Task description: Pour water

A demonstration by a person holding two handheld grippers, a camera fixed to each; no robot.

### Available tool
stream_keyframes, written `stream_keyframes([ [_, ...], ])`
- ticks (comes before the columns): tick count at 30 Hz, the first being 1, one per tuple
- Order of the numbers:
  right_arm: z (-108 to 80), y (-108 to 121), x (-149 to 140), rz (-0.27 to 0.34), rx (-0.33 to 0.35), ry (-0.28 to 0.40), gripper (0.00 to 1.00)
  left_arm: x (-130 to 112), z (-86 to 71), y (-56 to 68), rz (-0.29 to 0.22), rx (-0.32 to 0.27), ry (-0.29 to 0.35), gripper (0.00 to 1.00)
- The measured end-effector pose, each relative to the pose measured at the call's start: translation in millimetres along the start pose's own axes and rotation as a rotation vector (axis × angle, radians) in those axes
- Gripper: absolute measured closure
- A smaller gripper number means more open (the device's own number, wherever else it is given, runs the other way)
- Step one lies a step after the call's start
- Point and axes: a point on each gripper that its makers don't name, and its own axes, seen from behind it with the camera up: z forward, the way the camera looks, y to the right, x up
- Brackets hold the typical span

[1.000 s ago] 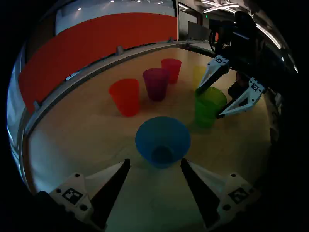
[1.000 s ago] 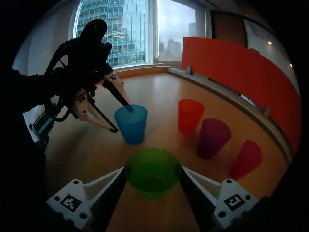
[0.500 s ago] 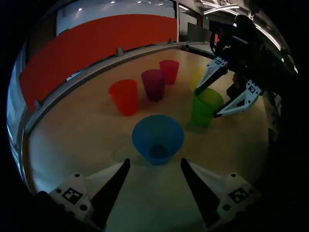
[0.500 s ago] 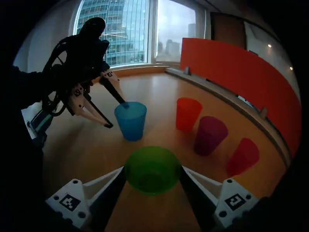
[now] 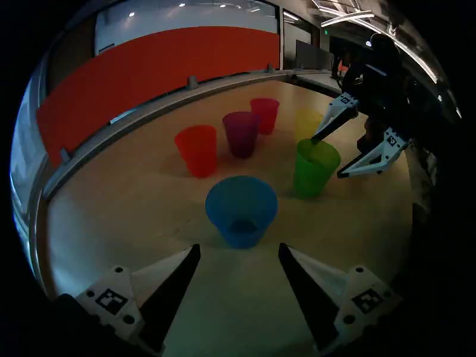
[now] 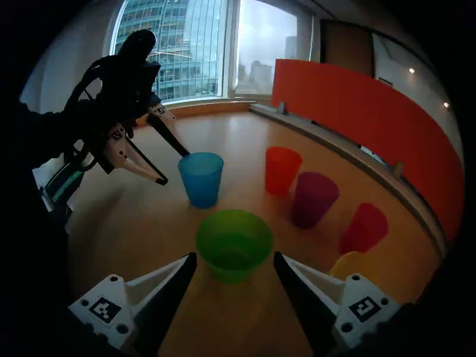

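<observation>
White fingers (image 5: pixel 138 277), black-checked square markers (image 5: pixel 112 301)

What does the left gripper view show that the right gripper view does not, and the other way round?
Left gripper view: ceiling light strips and the right hand-held gripper seen from outside, open at the green cup. Right gripper view: a window with tall buildings and the left hand-held gripper seen from outside, open beside the blue cup. Both: the wooden table, the orange partition, and six cups, including the orange cup, purple cup, red cup and yellow cup.
</observation>
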Motion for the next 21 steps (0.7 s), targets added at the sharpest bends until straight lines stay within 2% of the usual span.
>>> stream_keyframes([
  [12,-37.2,2,-9,0.032,-0.057,0.036,0.0,6,-16.0,3.6,-0.045,0.043,0.055,0.02],
  [21,-54.6,6,-7,0.066,-0.111,0.08,0.0,10,-25.9,3.6,-0.061,0.087,0.101,0.02],
])
